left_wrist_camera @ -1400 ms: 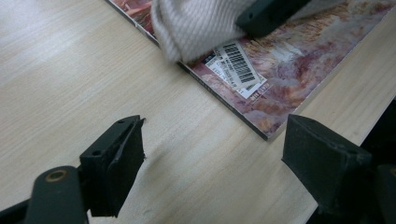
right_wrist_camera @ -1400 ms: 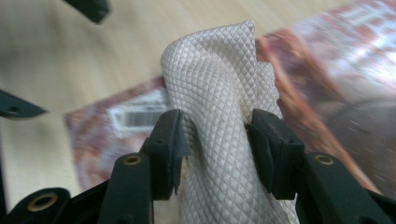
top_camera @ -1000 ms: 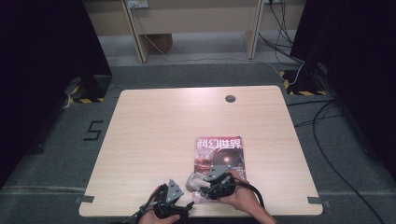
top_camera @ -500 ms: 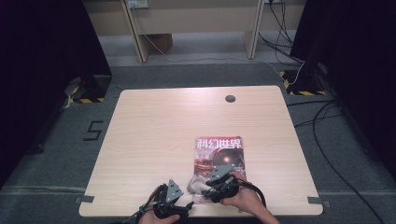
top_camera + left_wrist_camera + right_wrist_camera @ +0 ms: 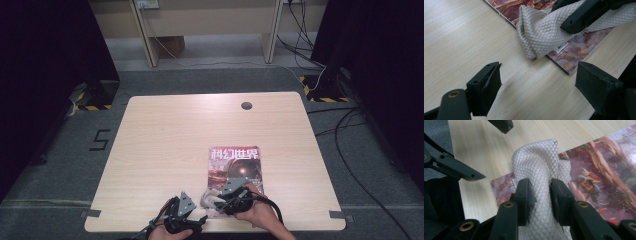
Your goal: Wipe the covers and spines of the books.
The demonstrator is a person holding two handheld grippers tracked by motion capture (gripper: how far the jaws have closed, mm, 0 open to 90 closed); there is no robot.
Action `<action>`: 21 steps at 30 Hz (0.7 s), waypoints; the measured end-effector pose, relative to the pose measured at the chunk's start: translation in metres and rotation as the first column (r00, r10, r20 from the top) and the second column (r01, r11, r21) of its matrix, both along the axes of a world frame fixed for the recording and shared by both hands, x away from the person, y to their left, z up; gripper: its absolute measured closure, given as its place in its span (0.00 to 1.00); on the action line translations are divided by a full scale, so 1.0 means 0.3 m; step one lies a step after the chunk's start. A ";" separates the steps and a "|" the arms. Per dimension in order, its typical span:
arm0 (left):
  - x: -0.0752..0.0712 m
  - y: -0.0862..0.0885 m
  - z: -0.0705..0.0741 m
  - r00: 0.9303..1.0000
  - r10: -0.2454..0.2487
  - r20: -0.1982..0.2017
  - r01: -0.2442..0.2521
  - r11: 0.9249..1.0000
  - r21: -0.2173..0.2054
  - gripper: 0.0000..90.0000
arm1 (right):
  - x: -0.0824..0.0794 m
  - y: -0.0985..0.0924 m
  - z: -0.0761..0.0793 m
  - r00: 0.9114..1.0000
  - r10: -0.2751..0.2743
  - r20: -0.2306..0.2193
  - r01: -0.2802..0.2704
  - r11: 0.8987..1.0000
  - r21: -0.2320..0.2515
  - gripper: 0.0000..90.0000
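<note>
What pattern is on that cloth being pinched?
The cloth is pale beige with a small quilted diamond pattern, clearest in the right gripper view.

Cloth [image 5: 537, 167] pale beige, quilted diamond weave, matt, magazine [image 5: 604, 170] cover glossy printed paper with sheen, worktop [image 5: 461, 37] light wood-grain laminate, smooth, fingers [image 5: 524, 192] black matt plastic, brass-coloured rivets.

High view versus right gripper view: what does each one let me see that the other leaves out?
From the high view: the whole table, its round hole and the floor cables.

From the right gripper view: the right gripper, whose jaws have just been closing, pinches the beige cloth between them, and the cloth's diamond weave is clear.

Shared: the cloth, the magazine under it, and the left gripper nearby with its jaws open.
</note>
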State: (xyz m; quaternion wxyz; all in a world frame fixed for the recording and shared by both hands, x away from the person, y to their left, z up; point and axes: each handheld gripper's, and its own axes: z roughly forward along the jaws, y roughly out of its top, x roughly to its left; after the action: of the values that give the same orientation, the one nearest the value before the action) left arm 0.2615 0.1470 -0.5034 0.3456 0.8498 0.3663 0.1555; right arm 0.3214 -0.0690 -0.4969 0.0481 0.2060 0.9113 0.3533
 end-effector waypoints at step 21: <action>-0.055 0.033 0.013 1.000 -0.003 0.003 0.003 1.000 0.015 0.19 | -0.060 0.049 0.002 0.997 0.060 0.053 -0.059 0.998 -0.029 0.82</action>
State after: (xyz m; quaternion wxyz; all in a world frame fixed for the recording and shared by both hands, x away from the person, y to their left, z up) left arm 0.2449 0.1568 -0.4994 0.3398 0.8528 0.3632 0.1591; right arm 0.3035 -0.0542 -0.4965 0.0650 0.1686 0.9202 0.3473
